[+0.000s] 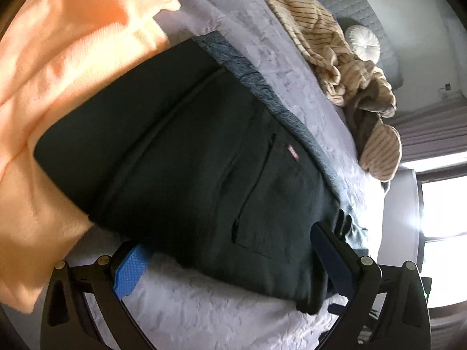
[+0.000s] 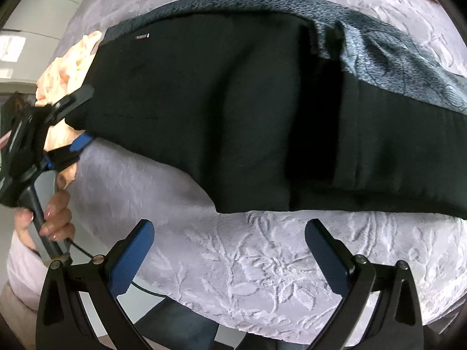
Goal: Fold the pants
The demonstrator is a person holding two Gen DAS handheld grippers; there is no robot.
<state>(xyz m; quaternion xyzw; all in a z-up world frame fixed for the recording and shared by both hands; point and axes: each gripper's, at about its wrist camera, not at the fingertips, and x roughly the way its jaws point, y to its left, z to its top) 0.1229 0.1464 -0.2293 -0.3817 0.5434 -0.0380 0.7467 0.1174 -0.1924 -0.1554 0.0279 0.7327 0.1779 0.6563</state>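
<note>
Black pants (image 1: 181, 157) lie folded lengthwise on a lilac bedspread (image 1: 204, 315), their grey lining showing along the far edge. They also fill the right wrist view (image 2: 233, 110). My left gripper (image 1: 230, 259) is open, its jaws wide apart around the near waist end of the pants, one blue pad (image 1: 128, 271) slipped under the fabric edge. It shows in the right wrist view (image 2: 77, 119) at the left, straddling the pants' end. My right gripper (image 2: 229, 250) is open and empty, just short of the pants' near edge.
An orange garment (image 1: 58, 73) lies beside the pants at the left. A striped beige garment (image 1: 335, 58) is heaped at the far side. A bright window (image 1: 443, 204) is at the right. The bed's near edge (image 2: 233, 320) is below my right gripper.
</note>
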